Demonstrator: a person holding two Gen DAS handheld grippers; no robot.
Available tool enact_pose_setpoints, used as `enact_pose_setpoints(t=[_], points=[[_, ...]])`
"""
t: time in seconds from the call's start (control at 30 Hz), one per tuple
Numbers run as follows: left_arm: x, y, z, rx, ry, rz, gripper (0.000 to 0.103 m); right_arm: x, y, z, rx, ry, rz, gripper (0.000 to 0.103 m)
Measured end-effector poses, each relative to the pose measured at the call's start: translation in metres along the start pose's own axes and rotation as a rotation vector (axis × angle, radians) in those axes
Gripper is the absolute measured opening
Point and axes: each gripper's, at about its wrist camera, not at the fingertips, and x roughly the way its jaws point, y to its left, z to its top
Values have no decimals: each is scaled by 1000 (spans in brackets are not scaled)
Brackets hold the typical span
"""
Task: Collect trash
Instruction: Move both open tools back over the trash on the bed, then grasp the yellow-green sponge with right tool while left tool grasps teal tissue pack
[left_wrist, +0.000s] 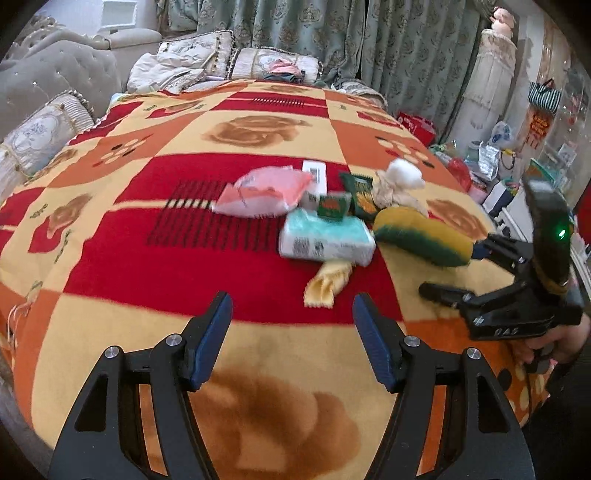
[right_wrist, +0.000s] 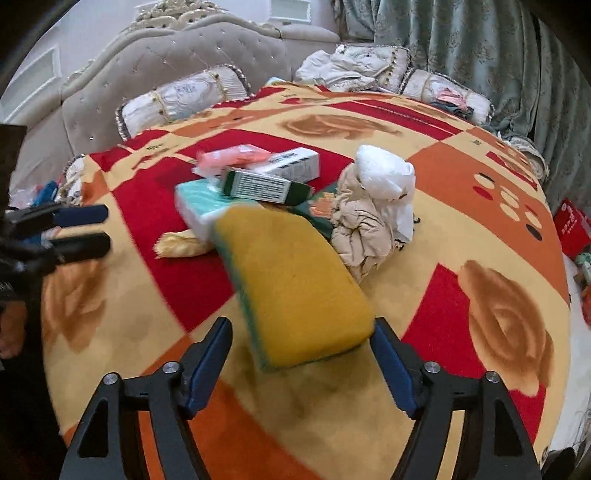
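A pile of trash lies on the patterned blanket (left_wrist: 258, 269): a pink packet (left_wrist: 264, 190), a teal tissue pack (left_wrist: 327, 236), a small green box (left_wrist: 334, 206), a white box (left_wrist: 316, 175), crumpled white and beige paper (left_wrist: 400, 182), a yellow wrapper (left_wrist: 327, 282) and a yellow-green sponge (left_wrist: 424, 236). My left gripper (left_wrist: 291, 332) is open and empty, short of the pile. My right gripper (right_wrist: 301, 354) is open, its right pad touching the near end of the sponge (right_wrist: 295, 284). The green box (right_wrist: 264, 186), the tissue pack (right_wrist: 201, 210) and the crumpled paper (right_wrist: 373, 206) lie beyond the sponge.
Pillows (left_wrist: 40, 136) and a grey tufted headboard (right_wrist: 177, 62) border the bed's far side. Green curtains (left_wrist: 332, 40) hang behind. Bags and clutter (left_wrist: 491, 162) sit on the floor past the bed's right edge. The left gripper shows at the right wrist view's left edge (right_wrist: 83, 229).
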Motion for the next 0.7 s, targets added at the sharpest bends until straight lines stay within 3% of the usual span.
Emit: enact_pose_setpoints(t=[0.1, 0.3, 0.33, 0.37, 0.43, 0.53, 0.7], points=[[11, 4, 15, 2, 5, -20, 67, 9, -9, 4, 24, 23, 19, 76], [43, 5, 32, -1, 58, -64, 68, 7, -11, 15, 44, -30, 24, 76], [45, 5, 34, -11, 60, -73, 68, 6, -11, 15, 46, -44, 25, 67], [47, 6, 35, -22, 58, -82, 68, 4, -11, 15, 51, -56, 28, 51], [50, 7, 37, -37, 48, -93, 67, 2, -13, 14, 80, -67, 62, 34], [52, 5, 40, -35, 42, -115, 67, -6, -10, 10, 88, -83, 54, 28], [57, 2, 45, -16, 25, -152, 67, -43, -8, -12, 155, -120, 37, 28]])
